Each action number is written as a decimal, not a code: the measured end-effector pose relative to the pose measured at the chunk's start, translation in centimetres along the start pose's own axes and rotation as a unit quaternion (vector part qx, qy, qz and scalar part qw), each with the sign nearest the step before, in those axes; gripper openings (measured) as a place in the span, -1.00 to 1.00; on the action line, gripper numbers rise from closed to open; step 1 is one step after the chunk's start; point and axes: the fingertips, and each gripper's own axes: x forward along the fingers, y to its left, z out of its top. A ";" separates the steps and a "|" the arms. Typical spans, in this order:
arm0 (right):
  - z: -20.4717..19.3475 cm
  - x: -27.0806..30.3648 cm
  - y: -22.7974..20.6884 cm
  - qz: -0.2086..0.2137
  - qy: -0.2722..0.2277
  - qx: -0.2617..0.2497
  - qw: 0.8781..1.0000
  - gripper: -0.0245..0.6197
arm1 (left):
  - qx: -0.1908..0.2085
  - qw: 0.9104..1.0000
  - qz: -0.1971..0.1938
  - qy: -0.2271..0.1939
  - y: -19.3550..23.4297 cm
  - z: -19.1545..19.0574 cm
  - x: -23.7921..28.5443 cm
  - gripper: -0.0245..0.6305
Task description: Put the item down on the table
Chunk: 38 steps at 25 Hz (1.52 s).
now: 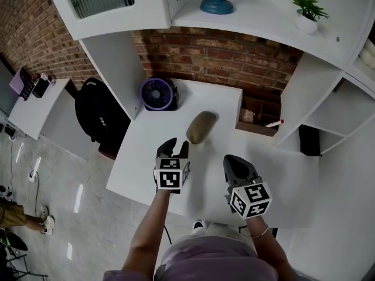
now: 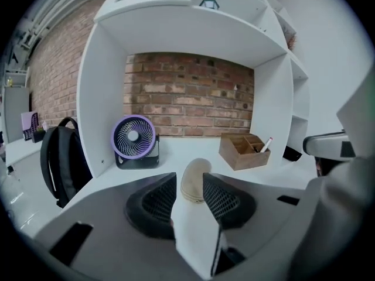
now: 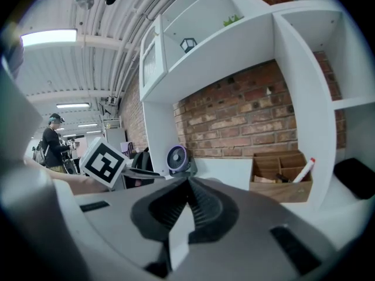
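Observation:
A tan, oval, pouch-like item [image 1: 201, 127] lies on the white table [image 1: 146, 163], apart from both grippers. My left gripper [image 1: 174, 147] hovers just short of it, jaws partly apart and holding nothing. In the left gripper view the item [image 2: 195, 180] shows through the gap of the left gripper [image 2: 188, 183], farther off on the tabletop. My right gripper [image 1: 233, 161] hangs to the right over the table's front part. In the right gripper view the right gripper [image 3: 188, 183] has its jaws meeting at the tips with nothing between them.
A purple fan [image 1: 158, 93] stands at the table's back left. A wooden organiser box [image 1: 255, 122] with a marker sits at the back right against the brick wall. White shelving surrounds the table. A black backpack [image 1: 96, 113] leans on the left.

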 end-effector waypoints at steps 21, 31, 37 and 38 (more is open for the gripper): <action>-0.2 -1.2 3.3 0.014 -0.003 -0.014 1.000 -0.92 | -0.057 0.997 0.013 -0.041 0.7 -1.7 -8.8 -0.85; -0.1 -1.7 4.2 0.014 -0.008 -0.012 1.000 -0.92 | -0.070 0.996 0.019 -0.052 1.2 -2.6 -11.5 -0.93; -0.4 -1.8 4.5 0.011 -0.004 -0.004 1.000 -0.92 | -0.075 0.996 0.015 -0.055 1.2 -2.7 -12.4 -0.93; -0.4 -1.8 4.6 0.011 -0.006 -0.003 1.000 -0.92 | -0.077 0.995 0.014 -0.056 1.3 -2.7 -12.5 -0.92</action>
